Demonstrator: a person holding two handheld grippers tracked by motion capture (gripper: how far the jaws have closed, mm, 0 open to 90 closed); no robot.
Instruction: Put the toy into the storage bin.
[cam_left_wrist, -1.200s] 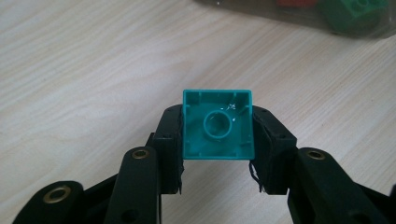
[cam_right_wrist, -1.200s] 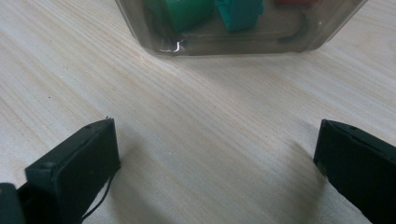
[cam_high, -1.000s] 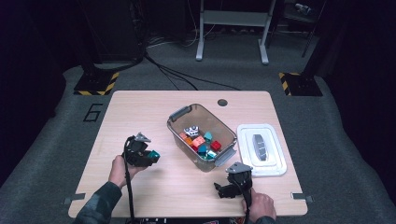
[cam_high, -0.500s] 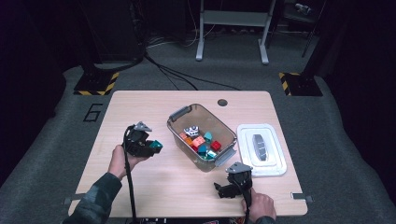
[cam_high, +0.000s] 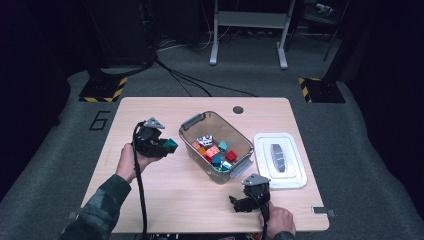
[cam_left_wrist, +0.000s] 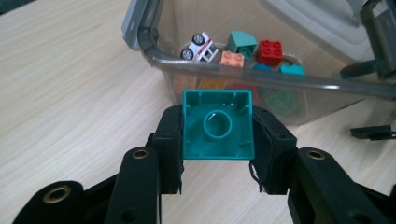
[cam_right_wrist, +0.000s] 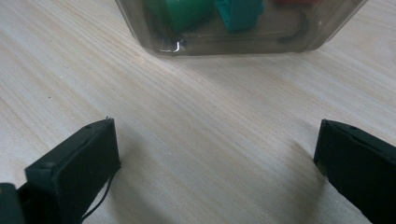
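Two grippers: left gripper (cam_high: 167, 146) left of centre in the high view, right gripper (cam_high: 239, 204) low, right of centre
left jaws: clamped on teal brick (cam_left_wrist: 218, 124), pads pressing both its sides
teal brick: hollow underside faces the left gripper view's camera, centre of that frame; in the high view it sits at the jaw tips, just left of the bin, off the table
right jaws: spread wide, nothing between them, bare table (cam_right_wrist: 201, 140) under them
clear bin (cam_high: 192, 123): centre of the high view, lid off, holds mixed bricks and a small white toy car (cam_left_wrist: 198, 45)
bin in the right gripper view: its wall along the top edge
white lid (cam_high: 295, 176): flat on the table, right of the bin, just beside it
left hand (cam_high: 131, 161): grips the left gripper from below
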